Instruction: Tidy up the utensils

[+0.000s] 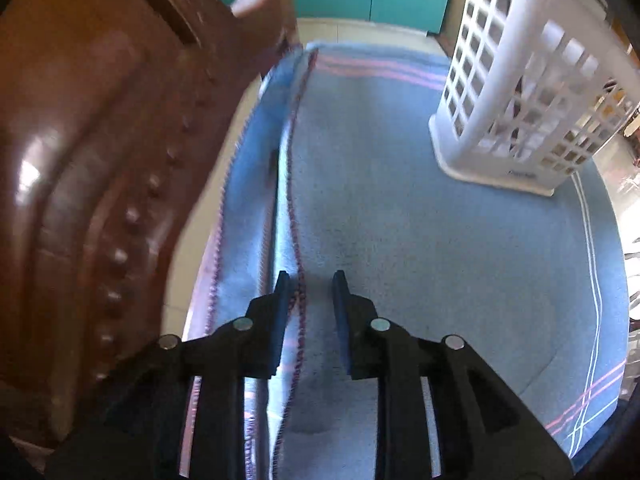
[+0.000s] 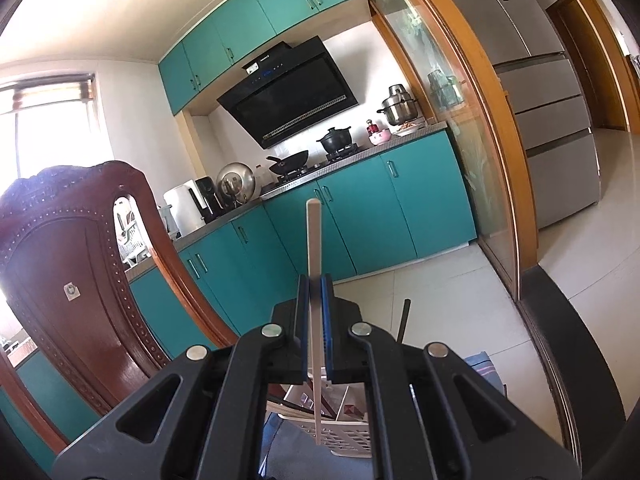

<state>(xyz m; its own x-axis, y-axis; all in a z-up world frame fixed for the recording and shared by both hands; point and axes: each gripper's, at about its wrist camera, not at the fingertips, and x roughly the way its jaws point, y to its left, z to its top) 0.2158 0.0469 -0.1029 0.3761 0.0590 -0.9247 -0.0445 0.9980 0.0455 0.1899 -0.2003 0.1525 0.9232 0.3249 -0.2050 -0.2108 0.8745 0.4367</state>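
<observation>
You stand facing a black range hood [image 2: 290, 92], with teal cabinets [image 2: 360, 216] above and below it. Left of it, a bright window [image 2: 48, 132] floods the white walls; right, a steel fridge [image 2: 548, 92] stands on pale floor tiles [image 2: 580, 264]. A carved wooden chair [image 2: 80, 280] rises below the window.

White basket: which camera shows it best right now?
The left wrist view: the white basket stands whole on the blue towel, its lattice wall clear. The right wrist view shows only a part of it low in frame, behind the right claw and its pale stick.

A home kitchen: ahead of the right tool stand teal cabinets [image 2: 360, 216], a black range hood [image 2: 288, 92], stove pots [image 2: 336, 140] and a fridge [image 2: 548, 92].
</observation>
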